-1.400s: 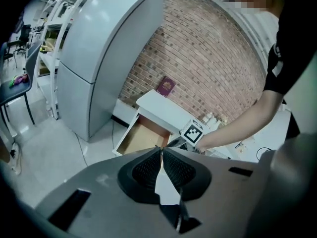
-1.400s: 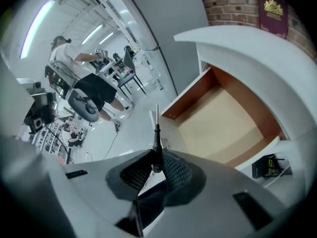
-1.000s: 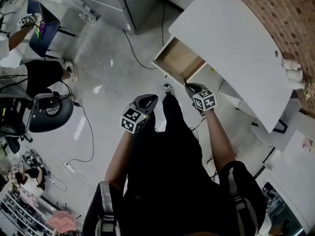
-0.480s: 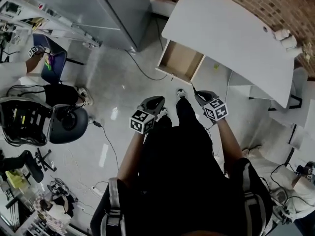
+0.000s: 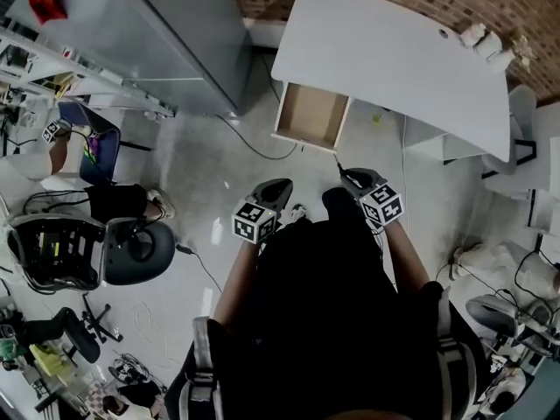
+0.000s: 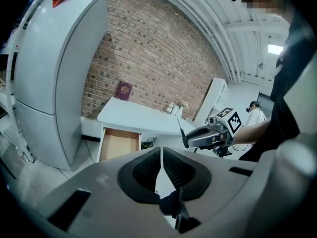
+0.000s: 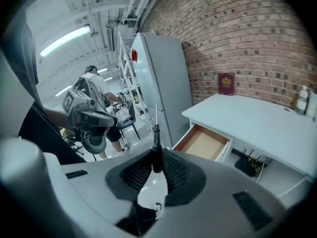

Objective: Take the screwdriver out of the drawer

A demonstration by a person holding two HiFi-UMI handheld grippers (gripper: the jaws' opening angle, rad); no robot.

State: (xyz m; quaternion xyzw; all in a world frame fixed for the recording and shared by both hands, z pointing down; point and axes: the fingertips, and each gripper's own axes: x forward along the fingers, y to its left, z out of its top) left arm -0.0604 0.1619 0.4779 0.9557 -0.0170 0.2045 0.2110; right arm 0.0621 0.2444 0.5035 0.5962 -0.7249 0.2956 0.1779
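The right gripper is clamping the dark handle of the screwdriver, whose thin shaft is pointing toward 12 o'clock in the right gripper view. The left gripper is holding nothing, its jaws pressed together. In the head view, the open drawer of the white desk is lying at 12 o'clock from both grippers, well apart from the screwdriver.

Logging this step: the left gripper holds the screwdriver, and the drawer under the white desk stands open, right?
No. The right gripper holds the screwdriver, as the right gripper view shows; the left gripper is shut on nothing. The drawer under the white desk stands open.
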